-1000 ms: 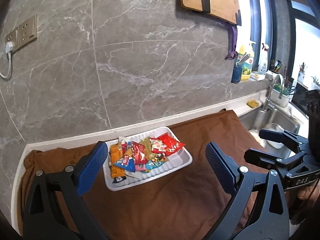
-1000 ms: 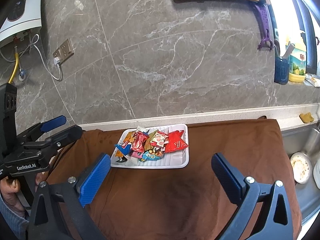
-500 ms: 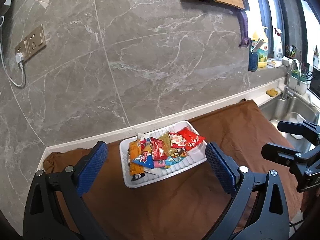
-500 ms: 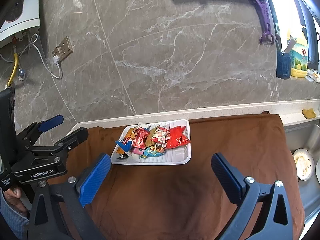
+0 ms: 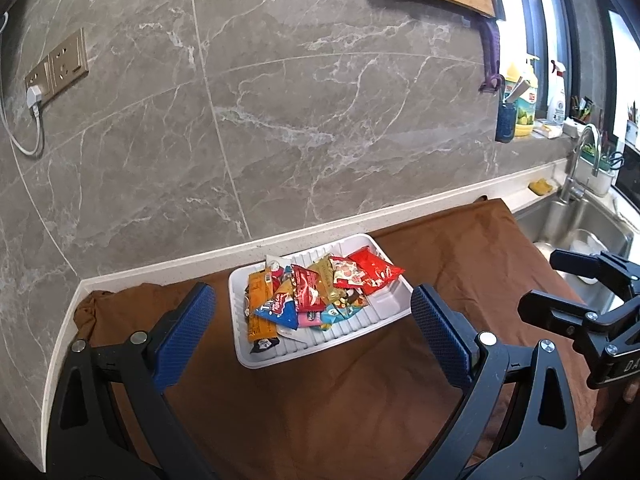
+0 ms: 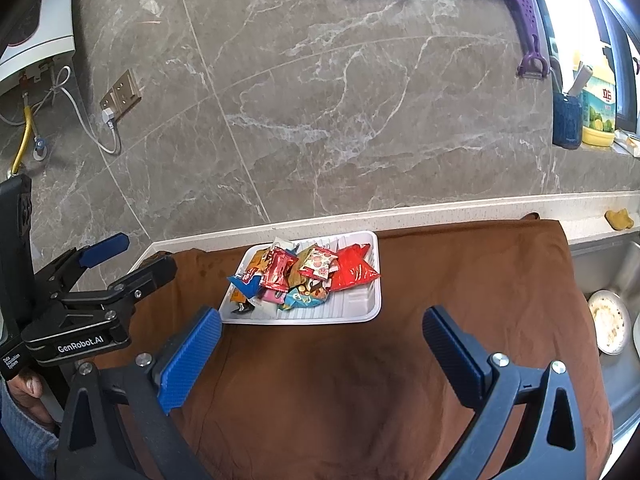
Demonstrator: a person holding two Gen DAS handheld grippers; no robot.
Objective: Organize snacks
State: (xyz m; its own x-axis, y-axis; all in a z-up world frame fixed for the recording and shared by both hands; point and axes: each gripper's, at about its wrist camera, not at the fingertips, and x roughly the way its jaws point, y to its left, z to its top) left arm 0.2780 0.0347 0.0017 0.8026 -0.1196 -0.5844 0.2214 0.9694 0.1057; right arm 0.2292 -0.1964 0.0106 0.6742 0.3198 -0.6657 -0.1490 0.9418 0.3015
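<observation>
In the right wrist view alone, a possibly dirty plate; both claws wide, empty.

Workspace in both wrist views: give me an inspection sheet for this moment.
Surface: brown cloth covers the counter, rumpled at its left end.
Job's things: white tray on the cloth, holding a loose pile of snack packets; red packet at its right side.
Clutter: nothing seen on the cloth besides the tray.
Grippers: left claw and right claw both open, empty, short of the tray.
Cables: white cord plugged into the wall socket.
Surroundings: marble wall; sink at right, dish inside.
</observation>
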